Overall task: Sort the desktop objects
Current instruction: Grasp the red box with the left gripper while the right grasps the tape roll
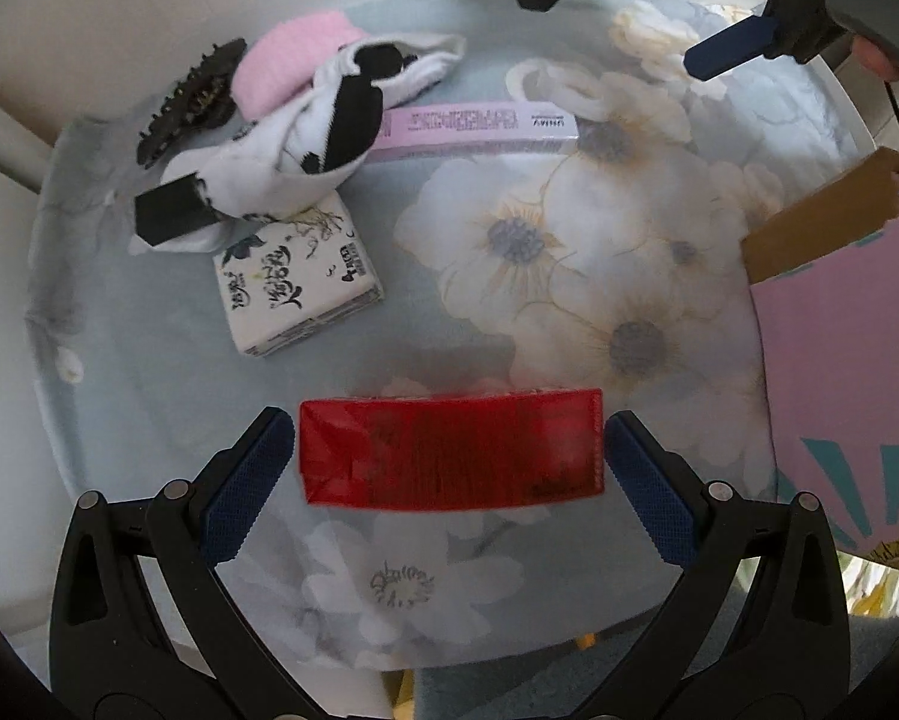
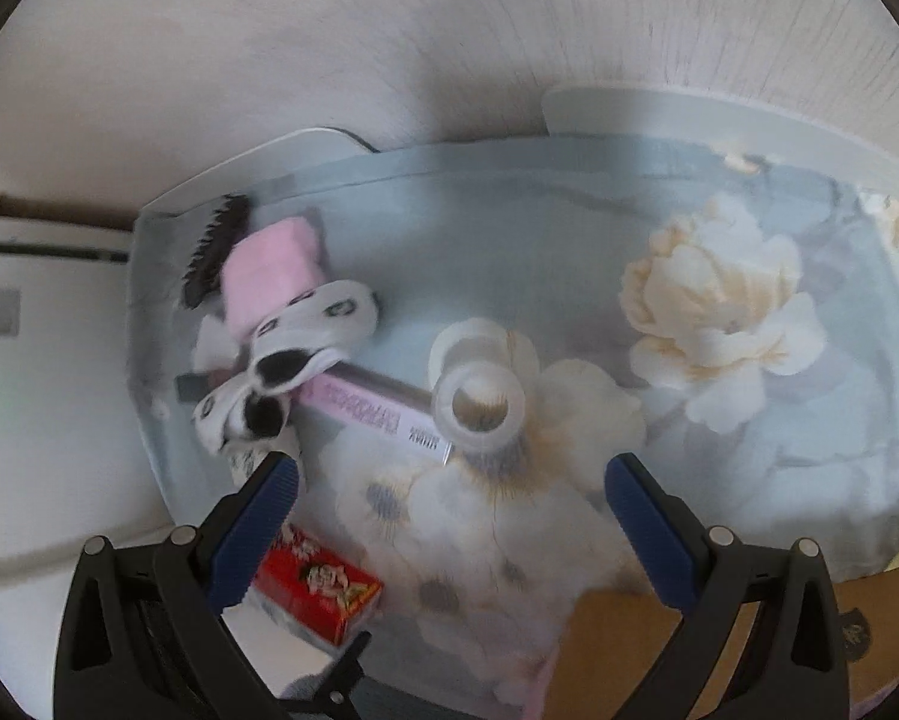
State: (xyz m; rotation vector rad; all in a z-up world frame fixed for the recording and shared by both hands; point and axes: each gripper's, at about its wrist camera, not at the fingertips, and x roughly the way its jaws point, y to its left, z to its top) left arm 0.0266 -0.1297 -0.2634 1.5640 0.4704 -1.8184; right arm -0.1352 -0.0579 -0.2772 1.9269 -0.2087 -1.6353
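Observation:
My left gripper (image 1: 449, 450) is open, its blue pads on either side of a red tissue pack (image 1: 452, 450) that lies on the floral cloth; it also shows in the right wrist view (image 2: 317, 591). Small gaps show at both pads. My right gripper (image 2: 449, 480) is open and empty above the cloth, just short of two white tape rolls (image 2: 479, 393); it appears at the top of the left wrist view (image 1: 617, 24). A long pink box (image 1: 479, 129), black-and-white socks (image 1: 323, 120), a pink cloth (image 1: 287, 66), a black hair clip (image 1: 191, 90) and a white tissue pack (image 1: 296, 285) lie at the far left.
A pink and brown cardboard box (image 1: 845, 372) stands at the right edge of the table; its brown flap shows in the right wrist view (image 2: 623, 654). A small black block (image 1: 170, 213) lies by the socks. A wall (image 2: 449, 30) runs behind the table.

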